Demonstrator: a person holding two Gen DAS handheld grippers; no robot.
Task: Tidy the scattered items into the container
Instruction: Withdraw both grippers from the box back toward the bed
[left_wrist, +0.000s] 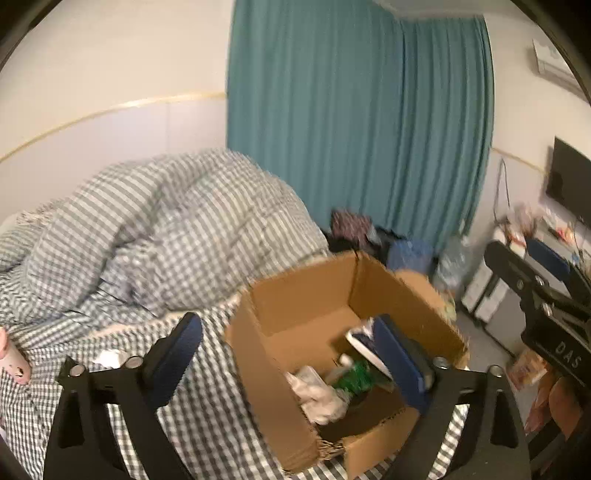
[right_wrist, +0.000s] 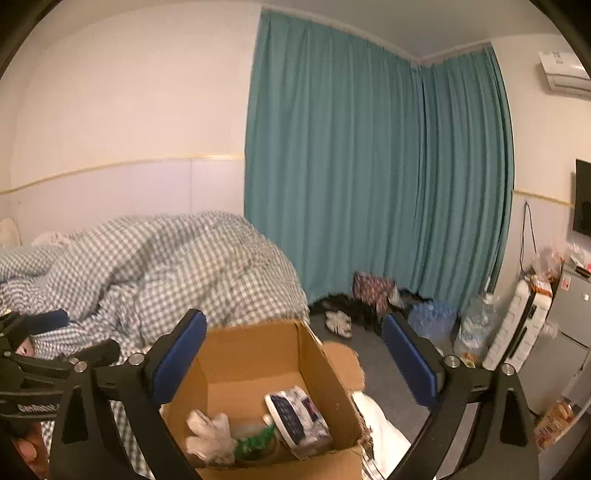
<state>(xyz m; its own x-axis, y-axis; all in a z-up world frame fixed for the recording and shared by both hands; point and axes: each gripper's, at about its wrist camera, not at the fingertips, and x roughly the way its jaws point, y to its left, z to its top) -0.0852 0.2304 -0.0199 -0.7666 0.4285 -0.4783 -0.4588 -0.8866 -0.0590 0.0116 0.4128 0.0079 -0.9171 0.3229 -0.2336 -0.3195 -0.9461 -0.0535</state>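
A: What is lying under the right gripper (right_wrist: 293, 363)?

B: A cardboard box (right_wrist: 325, 373) is sitting open just below its wide-spread jaws, with nothing between the blue pads.

A: And inside?

B: A white crumpled bag (right_wrist: 210, 435), something green (right_wrist: 255, 441) and a dark printed packet (right_wrist: 295, 413) are lying together. A checked quilt (right_wrist: 166, 266) is bunching up to the gripper's left; a teal curtain (right_wrist: 369, 166) is hanging ahead.

Brown cardboard box (right_wrist: 258, 354), grey-and-white checked duvet (right_wrist: 166, 266), teal curtain (right_wrist: 369, 177), cream wall (right_wrist: 129, 103) with a gold trim line, blue pads on black claw fingers (right_wrist: 181, 354), green-and-white packet (right_wrist: 255, 441) inside box
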